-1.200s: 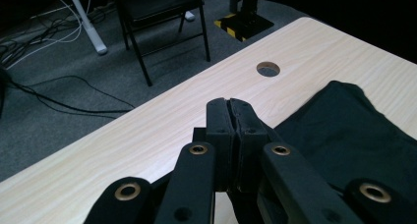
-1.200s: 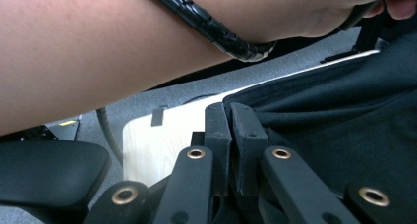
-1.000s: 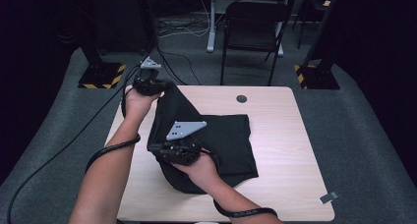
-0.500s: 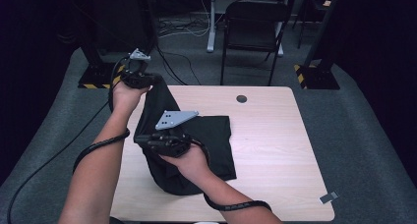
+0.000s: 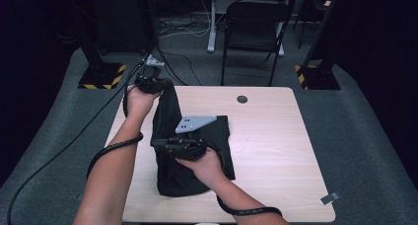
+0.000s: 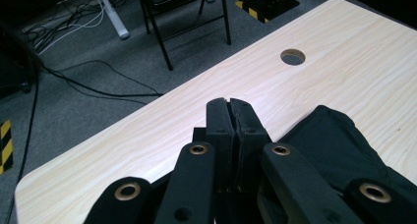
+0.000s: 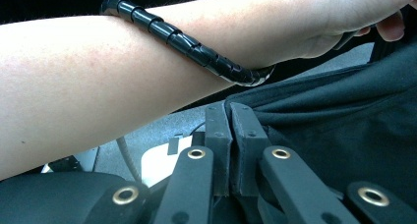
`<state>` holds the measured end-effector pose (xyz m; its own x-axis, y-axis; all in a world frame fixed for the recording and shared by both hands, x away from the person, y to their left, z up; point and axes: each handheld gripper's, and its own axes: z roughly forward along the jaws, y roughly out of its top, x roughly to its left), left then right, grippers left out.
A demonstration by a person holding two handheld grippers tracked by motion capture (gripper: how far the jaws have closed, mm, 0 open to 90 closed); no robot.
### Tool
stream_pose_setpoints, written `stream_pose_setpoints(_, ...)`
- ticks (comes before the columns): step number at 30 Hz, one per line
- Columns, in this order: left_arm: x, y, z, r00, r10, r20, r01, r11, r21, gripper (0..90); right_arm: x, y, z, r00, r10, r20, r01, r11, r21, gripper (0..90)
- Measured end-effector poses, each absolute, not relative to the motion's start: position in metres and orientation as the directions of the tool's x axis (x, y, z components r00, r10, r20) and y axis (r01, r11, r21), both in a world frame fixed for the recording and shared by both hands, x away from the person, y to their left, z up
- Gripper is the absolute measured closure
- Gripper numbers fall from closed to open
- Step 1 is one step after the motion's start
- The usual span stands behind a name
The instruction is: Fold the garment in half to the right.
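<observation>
The black cloth (image 5: 190,151) lies on the left half of the worktop (image 5: 276,151), folded into a dark heap whose near end bulges close to the worktop's near edge. Its far left part is lifted off the wood and rises as a narrow ridge toward the far left corner. In the left gripper view the same cloth (image 6: 344,145) spreads at the lower right, just beside the jaws, over pale wood.

The left claw (image 5: 148,82) sits at the top of that ridge, above the worktop's far left corner, held by the left hand (image 5: 138,97). In its own view the left claw (image 6: 229,106) has its jaws pressed together, with dark fabric bunched at their base; it is gripping the cloth's edge.

The right claw (image 5: 157,143) is over the middle of the cloth, pointing left, carried by the right hand (image 5: 207,163), with its grey plate (image 5: 194,124) on top. In the right gripper view the right claw (image 7: 229,108) is likewise closed, the jaws meeting on a fold of cloth (image 7: 344,130) that stretches away to the right. The left forearm (image 7: 147,71) crosses just beyond it, a ribbed black cable (image 7: 196,49) looped around it.

A round hole (image 5: 242,99) marks the worktop's far side. Beyond stands a black chair (image 5: 254,32) on grey carpet.
</observation>
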<state>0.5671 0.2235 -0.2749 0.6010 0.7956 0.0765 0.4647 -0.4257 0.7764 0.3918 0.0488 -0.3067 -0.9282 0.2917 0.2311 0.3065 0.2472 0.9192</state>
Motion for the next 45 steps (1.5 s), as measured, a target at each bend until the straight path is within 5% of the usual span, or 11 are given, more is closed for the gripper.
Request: stream_pose_setpoints(45,0.575,0.169,-0.304,0.649,0.760,0.010,0.461,-0.404,0.790,87.0,0.383,-0.008,-0.331,-0.905,0.371,0.208,0.325,0.285,0.902,87.0)
